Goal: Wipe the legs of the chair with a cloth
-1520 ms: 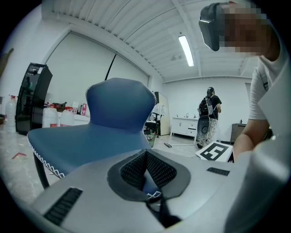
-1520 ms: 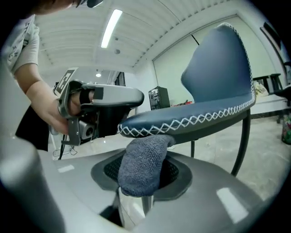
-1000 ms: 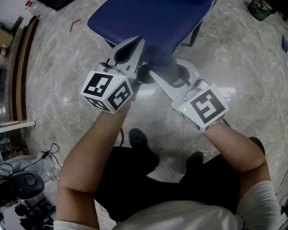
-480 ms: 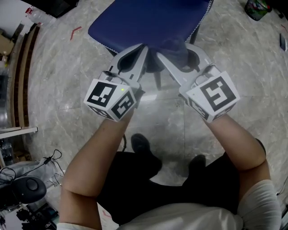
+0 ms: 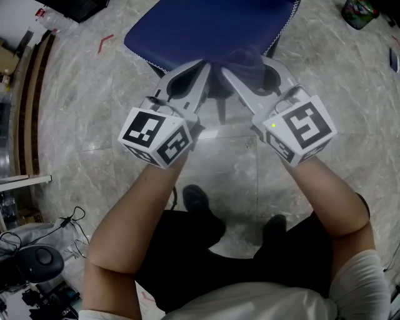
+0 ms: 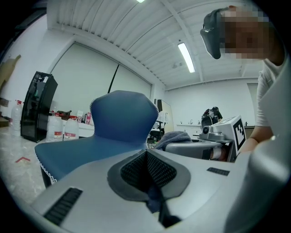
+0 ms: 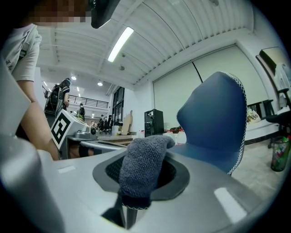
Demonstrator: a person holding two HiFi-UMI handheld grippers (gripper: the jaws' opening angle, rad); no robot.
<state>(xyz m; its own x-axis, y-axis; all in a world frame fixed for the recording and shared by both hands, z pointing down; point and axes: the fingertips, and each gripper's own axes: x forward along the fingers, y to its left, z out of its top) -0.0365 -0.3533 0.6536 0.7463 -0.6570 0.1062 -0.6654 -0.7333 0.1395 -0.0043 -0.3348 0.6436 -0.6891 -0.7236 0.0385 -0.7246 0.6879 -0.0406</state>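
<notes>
The blue chair stands right in front of me, its seat filling the top of the head view; one thin dark leg shows under the front edge. My right gripper is shut on a dark grey cloth, held at the seat's front edge. That cloth hangs folded over the closed jaws in the right gripper view, with the chair behind. My left gripper sits beside it to the left, shut with nothing held. In the left gripper view the cloth appears at the right, the chair ahead.
Marble floor tiles surround the chair. My two shoes stand just behind the grippers. Cables and dark equipment lie at the lower left, and a green object at the top right. White bottles and a black cabinet stand behind the chair.
Both grippers have lifted from below the seat near the leg up to the seat's front edge. The right one moved up and right with the cloth.
</notes>
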